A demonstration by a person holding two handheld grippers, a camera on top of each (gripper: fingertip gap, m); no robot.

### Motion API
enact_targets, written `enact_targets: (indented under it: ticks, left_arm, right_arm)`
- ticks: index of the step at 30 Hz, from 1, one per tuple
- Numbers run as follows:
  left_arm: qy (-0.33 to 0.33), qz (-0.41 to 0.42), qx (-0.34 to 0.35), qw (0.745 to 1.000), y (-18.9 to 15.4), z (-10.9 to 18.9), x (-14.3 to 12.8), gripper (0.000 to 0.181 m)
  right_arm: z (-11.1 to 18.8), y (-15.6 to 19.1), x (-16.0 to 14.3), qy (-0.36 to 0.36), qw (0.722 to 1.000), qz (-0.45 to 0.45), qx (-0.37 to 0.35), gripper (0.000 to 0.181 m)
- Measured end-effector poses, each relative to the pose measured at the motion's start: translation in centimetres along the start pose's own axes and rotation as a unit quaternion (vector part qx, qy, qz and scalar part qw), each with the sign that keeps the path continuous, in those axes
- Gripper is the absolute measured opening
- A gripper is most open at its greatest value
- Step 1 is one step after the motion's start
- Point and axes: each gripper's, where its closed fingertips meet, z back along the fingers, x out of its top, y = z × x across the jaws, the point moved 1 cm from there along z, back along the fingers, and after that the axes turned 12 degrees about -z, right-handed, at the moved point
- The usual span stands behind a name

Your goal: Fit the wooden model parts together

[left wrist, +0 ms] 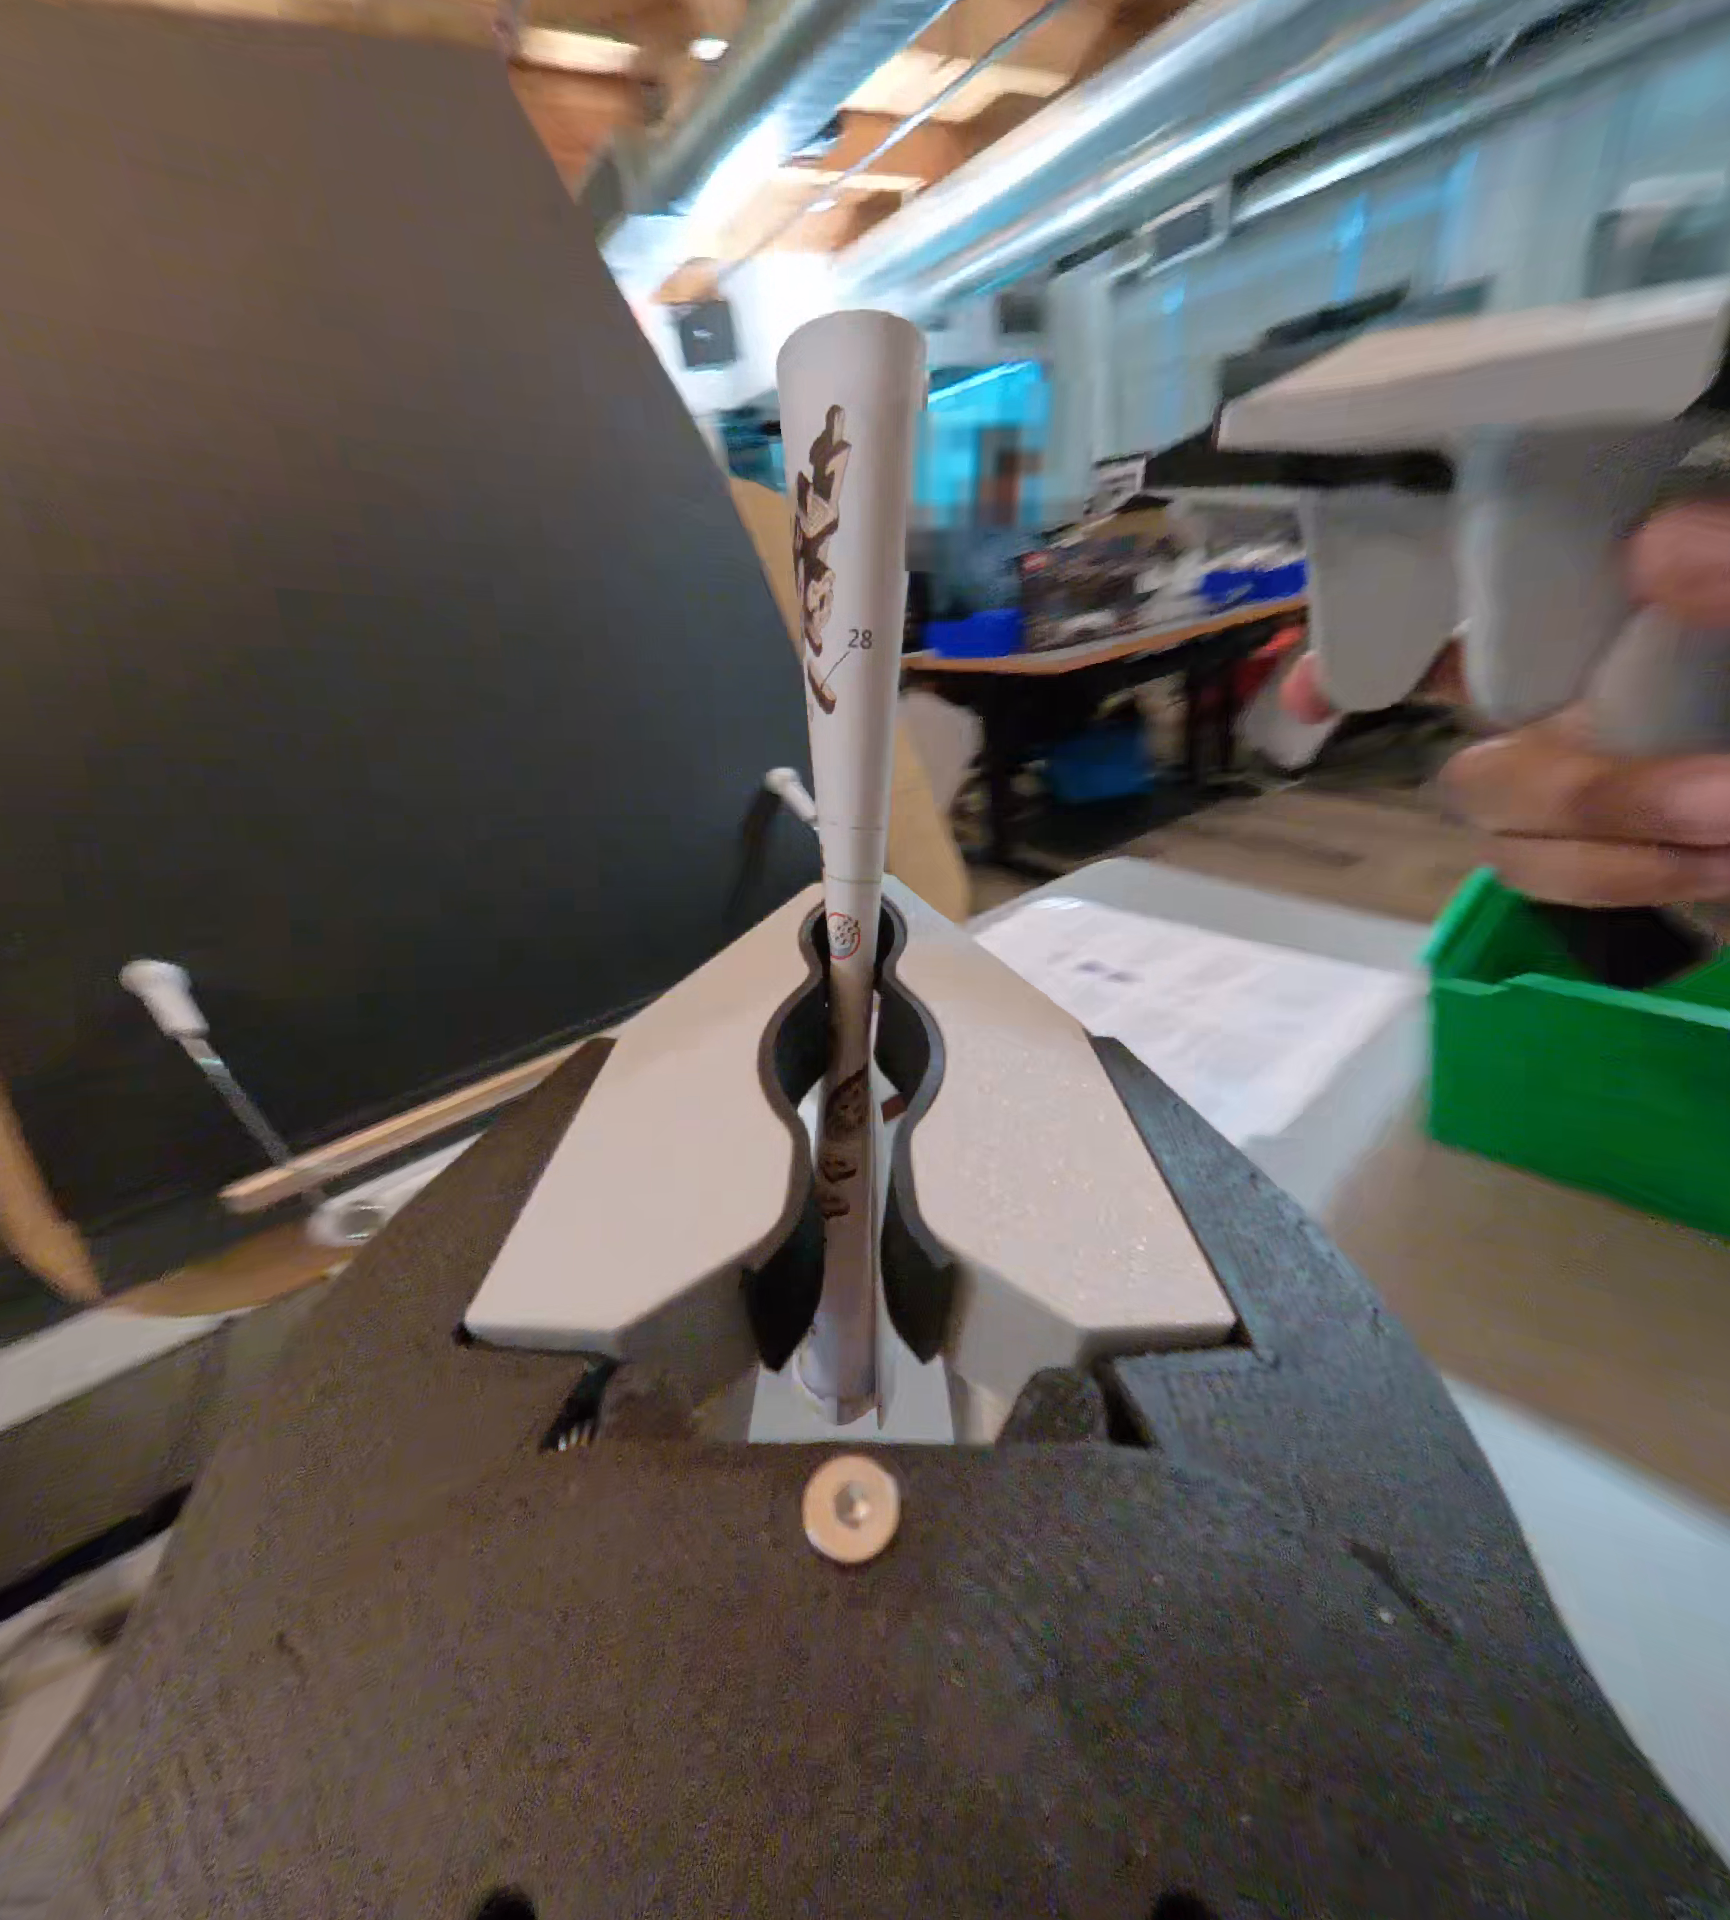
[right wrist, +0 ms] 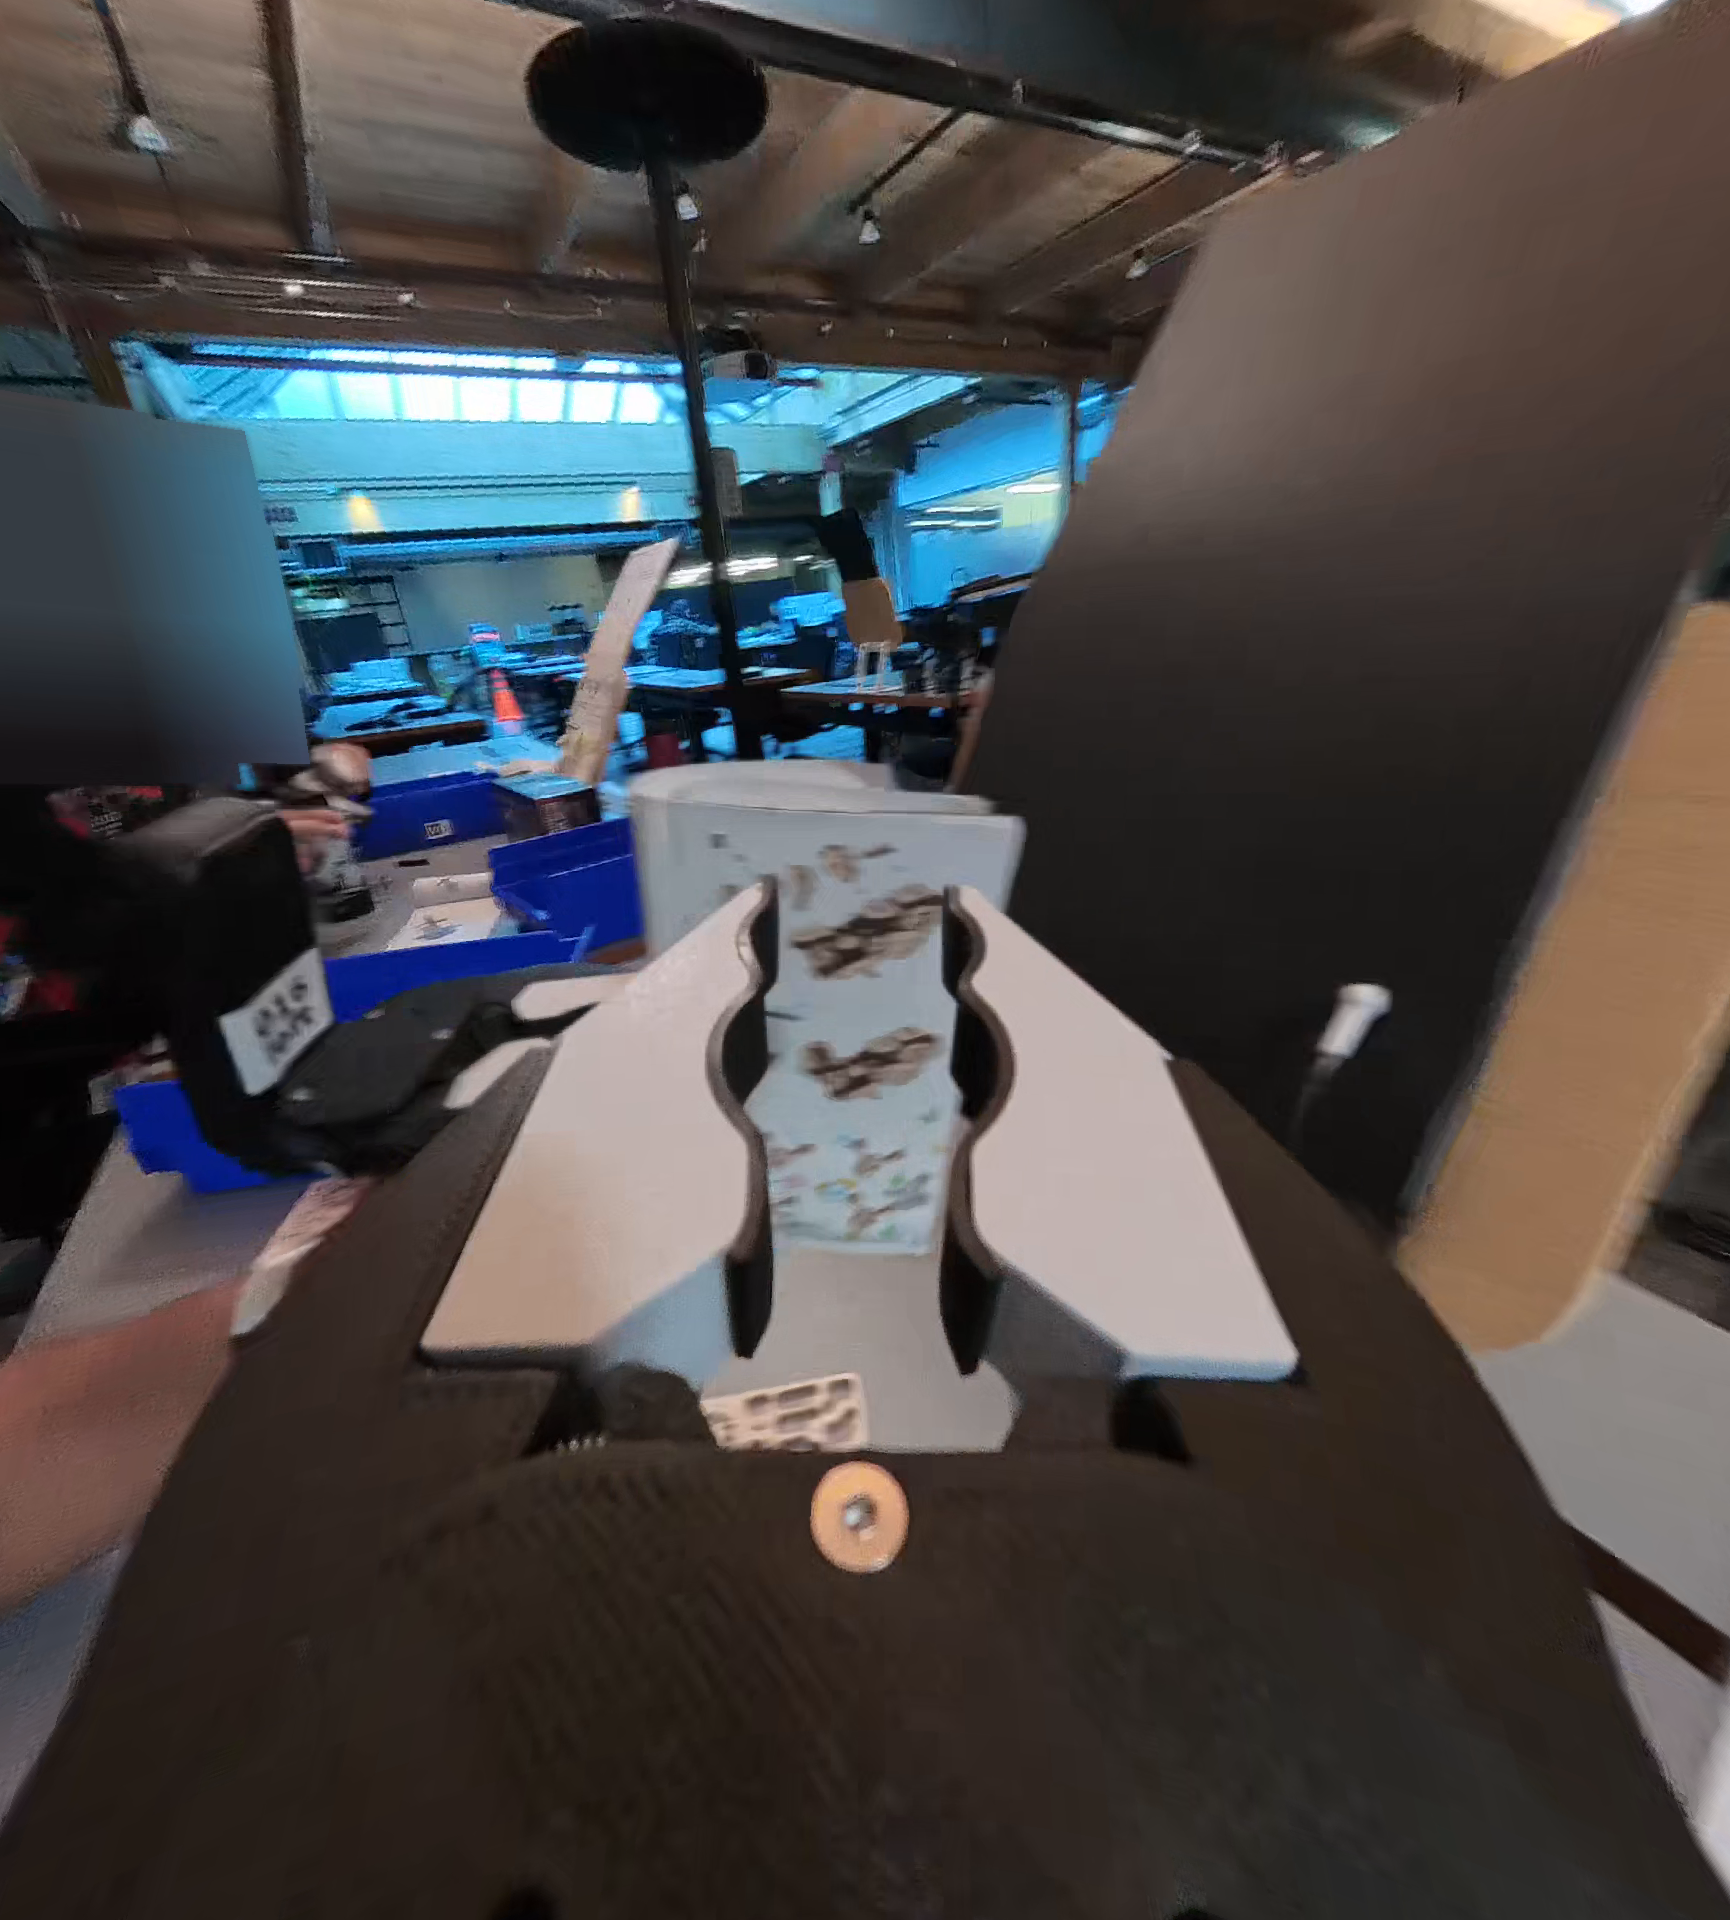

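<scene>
My left gripper (left wrist: 853,925) is shut on a printed instruction booklet (left wrist: 845,582). The booklet stands upright and I see it edge-on, sticking out well past the fingertips. My right gripper (right wrist: 856,904) is open and holds nothing. The same booklet (right wrist: 871,1039) shows face-on through the gap between its fingers and just beyond them. The right gripper also shows blurred at the upper right of the left wrist view (left wrist: 1463,520), held by a hand (left wrist: 1619,810). The left gripper's black body shows at the left of the right wrist view (right wrist: 321,1049). No wooden model parts are clearly in view.
A green bin (left wrist: 1619,1091) stands on the table at the right, with a white printed sheet (left wrist: 1204,987) beside it. A large black board (left wrist: 269,623) stands close on the left, with a thin wooden strip (left wrist: 373,1153) at its foot. Blue bins (right wrist: 549,883) lie farther back.
</scene>
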Motion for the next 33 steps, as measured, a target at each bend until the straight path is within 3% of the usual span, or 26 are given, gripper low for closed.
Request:
enact_targets:
  ticks: [3, 6, 13, 16, 20, 25, 29, 33]
  left_arm:
    - [0.026, -0.058, 0.037, 0.997, -0.1, -0.2, -0.5, 0.0]
    - [0.043, -0.081, 0.054, 0.994, -0.1, -0.3, -1.0, 0.0]
    - [0.058, -0.173, 0.096, 0.978, -0.8, -0.2, -0.8, 0.0]
    - [0.061, -0.225, 0.125, 0.964, -1.0, -0.1, -0.5, 0.0]
    - [0.056, -0.208, 0.119, 0.969, -0.9, 0.0, -0.4, 0.0]
    - [0.047, -0.238, 0.132, 0.961, -0.9, 0.0, -0.5, 0.008]
    - [-0.002, -0.205, 0.072, 0.976, -2.4, 0.1, 0.5, 0.036]
    - [-0.057, -0.088, -0.02, 0.994, -2.8, 0.8, 2.1, 0.046]
  right_arm:
    - [-2.6, 3.0, -2.9, 0.044, 0.998, -0.019, 0.03, 0.031]
    - [-4.1, 4.0, -5.6, 0.093, 0.996, -0.004, 0.01, 0.032]
    - [-4.5, 2.8, -6.1, 0.092, 0.994, 0.032, -0.055, 0.029]
    - [-4.5, 2.8, -6.0, 0.085, 0.995, 0.016, -0.045, 0.014]
    - [-4.5, 3.1, -6.1, 0.086, 0.996, -0.018, -0.021, 0.001]
    - [-4.5, 3.4, -6.1, 0.094, 0.995, -0.021, -0.006, 0.0]
    - [-3.9, 2.4, -5.2, 0.089, 0.995, 0.015, -0.029, 0.0]
    - [-2.8, 2.1, -4.8, 0.119, 0.991, 0.057, -0.011, 0.0]
